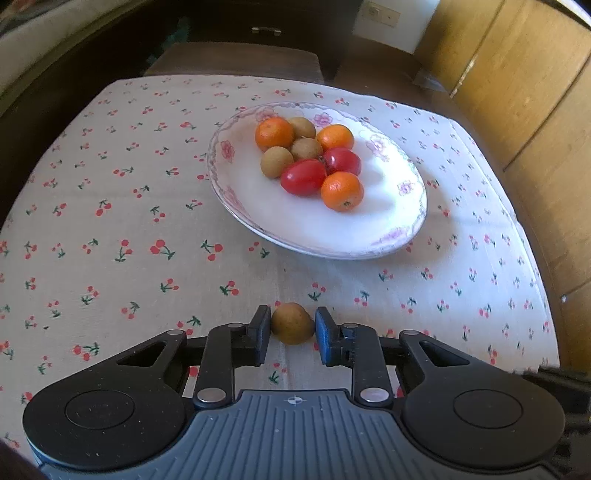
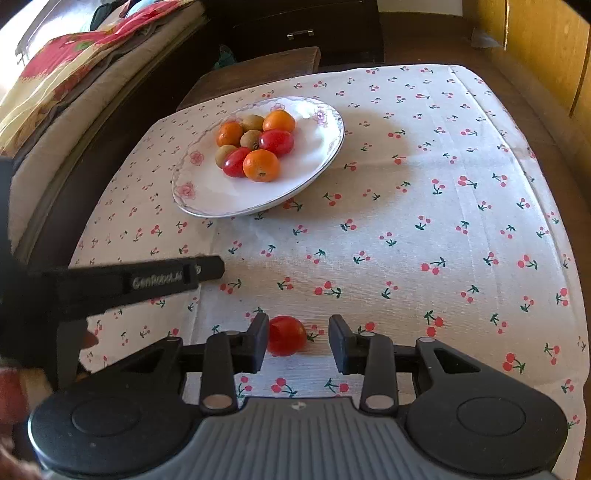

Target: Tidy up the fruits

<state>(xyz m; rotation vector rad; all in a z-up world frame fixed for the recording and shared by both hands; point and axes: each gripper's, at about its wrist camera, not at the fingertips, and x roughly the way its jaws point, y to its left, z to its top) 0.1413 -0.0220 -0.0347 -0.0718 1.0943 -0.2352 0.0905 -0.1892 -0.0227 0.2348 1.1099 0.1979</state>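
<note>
Left claw (image 1: 292,325) pinches brown fruit (image 1: 292,323); we risk squirting it out. Right claw (image 2: 298,334) open; tomato (image 2: 286,335) touches one pad, may roll across desk (image 2: 424,229).

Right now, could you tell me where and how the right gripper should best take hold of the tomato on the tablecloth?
Grip the tomato across its round middle, coming down from above. It touches one finger of the right gripper with a gap at the other, so centre first; the skin looks smooth, so close gently.

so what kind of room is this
Probably a bedroom or living space at home: a small table under a cherry-print cloth, bedding on a bed alongside, a dark drawer unit behind, and a plate of fruit.
</note>
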